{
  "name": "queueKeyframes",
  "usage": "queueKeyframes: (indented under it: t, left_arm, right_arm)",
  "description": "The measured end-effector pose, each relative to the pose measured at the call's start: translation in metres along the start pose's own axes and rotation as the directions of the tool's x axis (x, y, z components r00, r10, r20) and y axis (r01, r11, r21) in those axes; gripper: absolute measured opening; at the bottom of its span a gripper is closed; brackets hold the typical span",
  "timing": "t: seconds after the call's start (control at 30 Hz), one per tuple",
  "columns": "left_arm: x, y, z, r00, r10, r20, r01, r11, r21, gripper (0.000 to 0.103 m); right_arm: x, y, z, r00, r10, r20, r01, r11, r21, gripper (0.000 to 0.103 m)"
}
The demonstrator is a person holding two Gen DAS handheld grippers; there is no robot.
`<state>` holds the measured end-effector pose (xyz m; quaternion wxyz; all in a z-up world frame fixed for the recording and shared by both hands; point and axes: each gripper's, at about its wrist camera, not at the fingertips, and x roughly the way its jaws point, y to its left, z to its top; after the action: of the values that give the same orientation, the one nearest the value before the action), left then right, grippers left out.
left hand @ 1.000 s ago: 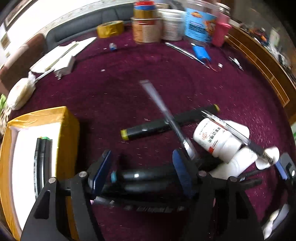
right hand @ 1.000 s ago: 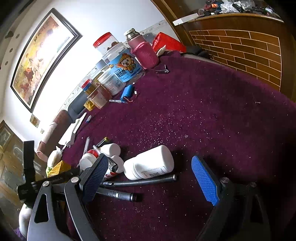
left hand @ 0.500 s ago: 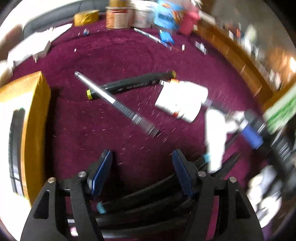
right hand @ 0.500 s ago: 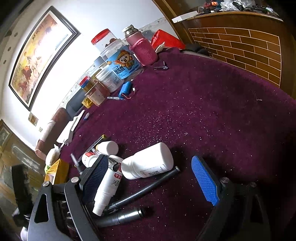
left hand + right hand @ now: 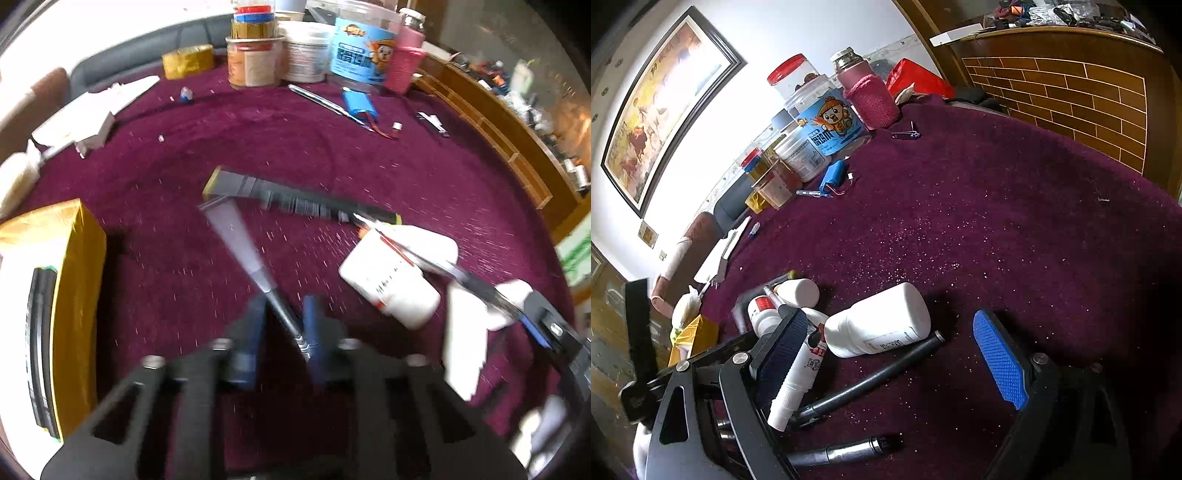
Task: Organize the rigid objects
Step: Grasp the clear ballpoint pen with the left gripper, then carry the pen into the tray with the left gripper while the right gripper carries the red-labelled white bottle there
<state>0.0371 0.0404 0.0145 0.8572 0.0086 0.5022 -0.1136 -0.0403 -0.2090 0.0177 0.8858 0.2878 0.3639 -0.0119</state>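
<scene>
In the left wrist view my left gripper (image 5: 282,332) has its jaws closing onto a silver pen (image 5: 240,243), with the blue pads pressed on the pen's dark lower end. Beyond it lie a black marker with yellow ends (image 5: 303,205) and a white bottle (image 5: 391,280) with a clear pen (image 5: 424,258) across it. A yellow box (image 5: 77,295) at the left holds black markers (image 5: 40,350). My right gripper (image 5: 890,358) stands open over a white bottle (image 5: 879,325), a black marker (image 5: 871,376) and a white tube (image 5: 798,376), gripping nothing.
Jars and tubs (image 5: 354,48) line the far edge of the purple cloth (image 5: 258,140). A blue battery pack (image 5: 360,105), nail clippers (image 5: 432,123), a yellow tape roll (image 5: 188,61) and white papers (image 5: 92,114) lie near them. A wooden ledge (image 5: 517,155) bounds the right side.
My left gripper has shut onto the silver pen, which lay loose ahead of its open jaws. A white tube and a marker shifted beside the right gripper, which stayed open and still.
</scene>
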Motion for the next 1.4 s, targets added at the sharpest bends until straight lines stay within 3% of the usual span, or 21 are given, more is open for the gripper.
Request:
queueKeyframes:
  t: [0.23,0.57,0.7,0.83,1.0,1.17,1.33,1.4]
  left_arm:
    - [-0.028,0.017,-0.026,0.998,-0.057,-0.004,0.057,0.998,-0.017,0.007]
    - [-0.072,0.034,-0.054,0.974,-0.200,0.103,0.209,0.975,-0.081,0.007]
    - [-0.072,0.041,-0.055,0.977,-0.179,0.113,0.191,0.976,-0.104,0.007]
    - [-0.080,0.045,-0.058,0.964,-0.225,0.143,0.242,0.963,-0.118,0.007]
    - [-0.106,0.066,-0.069,0.934,-0.288,0.210,0.325,0.930,-0.171,0.007]
    - [-0.126,0.093,-0.086,0.919,-0.295,0.263,0.353,0.911,-0.212,0.007]
    - [-0.134,0.118,-0.095,0.918,-0.266,0.295,0.343,0.905,-0.252,0.007]
    - [-0.135,0.129,-0.099,0.918,-0.256,0.302,0.341,0.900,-0.273,0.007]
  right_arm:
    - [0.000,-0.002,0.000,1.000,-0.002,0.002,0.002,1.000,0.004,0.088]
    - [-0.001,-0.001,-0.001,1.000,-0.015,0.003,0.015,1.000,0.002,0.088]
    - [0.000,-0.001,-0.001,1.000,-0.019,0.002,0.019,1.000,0.000,0.088]
    - [0.000,-0.001,0.000,1.000,-0.023,0.001,0.023,1.000,-0.002,0.088]
    - [0.000,0.001,0.000,1.000,-0.018,-0.009,0.018,1.000,-0.010,0.088]
    - [-0.022,0.032,0.001,0.999,0.045,-0.008,-0.045,0.990,-0.134,0.088]
    - [-0.008,0.106,-0.005,0.991,0.069,-0.115,-0.112,0.897,-0.428,0.086]
    - [0.010,0.123,-0.008,0.987,0.045,-0.157,-0.117,0.865,-0.487,0.067]
